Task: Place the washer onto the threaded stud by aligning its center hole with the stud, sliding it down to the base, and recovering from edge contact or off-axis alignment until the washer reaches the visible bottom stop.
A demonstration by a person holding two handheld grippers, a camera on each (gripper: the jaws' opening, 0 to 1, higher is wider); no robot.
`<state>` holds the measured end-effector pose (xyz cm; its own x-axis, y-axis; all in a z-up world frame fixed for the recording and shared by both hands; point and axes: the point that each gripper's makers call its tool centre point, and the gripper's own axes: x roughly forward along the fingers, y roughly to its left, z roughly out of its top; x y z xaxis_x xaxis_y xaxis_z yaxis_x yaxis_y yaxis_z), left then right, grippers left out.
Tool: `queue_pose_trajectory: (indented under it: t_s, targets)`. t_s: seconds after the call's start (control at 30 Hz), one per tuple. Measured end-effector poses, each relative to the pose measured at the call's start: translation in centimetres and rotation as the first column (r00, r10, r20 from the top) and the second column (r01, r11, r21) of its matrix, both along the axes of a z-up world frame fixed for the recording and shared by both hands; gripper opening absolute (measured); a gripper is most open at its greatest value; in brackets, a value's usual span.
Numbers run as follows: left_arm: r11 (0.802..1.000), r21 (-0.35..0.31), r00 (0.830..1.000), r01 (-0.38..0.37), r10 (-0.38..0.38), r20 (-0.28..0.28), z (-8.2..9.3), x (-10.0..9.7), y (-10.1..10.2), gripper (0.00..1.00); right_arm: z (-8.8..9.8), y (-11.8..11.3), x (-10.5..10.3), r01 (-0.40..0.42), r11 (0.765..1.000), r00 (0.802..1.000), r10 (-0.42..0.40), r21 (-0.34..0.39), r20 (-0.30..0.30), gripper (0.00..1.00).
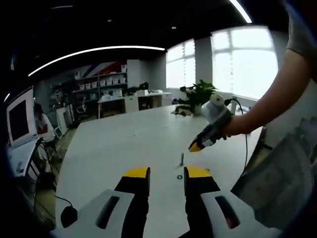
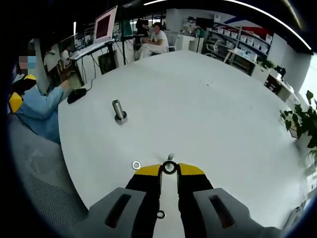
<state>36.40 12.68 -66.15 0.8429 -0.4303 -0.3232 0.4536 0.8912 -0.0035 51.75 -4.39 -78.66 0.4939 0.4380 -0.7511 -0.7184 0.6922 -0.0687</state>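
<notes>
My right gripper (image 2: 169, 169) has its yellow-tipped jaws nearly together with a small metal washer (image 2: 169, 167) pinched between the tips. Just beyond the tips a short threaded stud (image 2: 171, 157) stands on the white table (image 2: 208, 114). In the left gripper view the same stud (image 1: 182, 158) is upright, and the right gripper (image 1: 195, 147) hovers just to its upper right in a person's hand. A loose washer (image 1: 179, 176) (image 2: 136, 165) lies flat on the table beside the stud. My left gripper (image 1: 167, 173) is open with nothing between its jaws, a little short of the stud.
A taller grey bolt (image 2: 118, 111) stands on its base further out on the table. A black mouse (image 2: 77, 95) (image 1: 69, 215) lies at the table edge. A person in blue (image 2: 39, 106) sits there. A potted plant (image 1: 198, 94) marks the far end. A small ring (image 2: 160, 214) shows between the right jaws.
</notes>
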Motion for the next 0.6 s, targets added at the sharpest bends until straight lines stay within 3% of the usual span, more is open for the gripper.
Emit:
queue_pose_trajectory:
  t_s: [0.6]
  targets:
    - [1.000,-0.003,1.000,-0.010,0.010,-0.001,0.0,0.1,0.2,0.25,1.1,0.9,2.1,-0.020,1.000,0.999,0.020,-0.005,0.030,0.14]
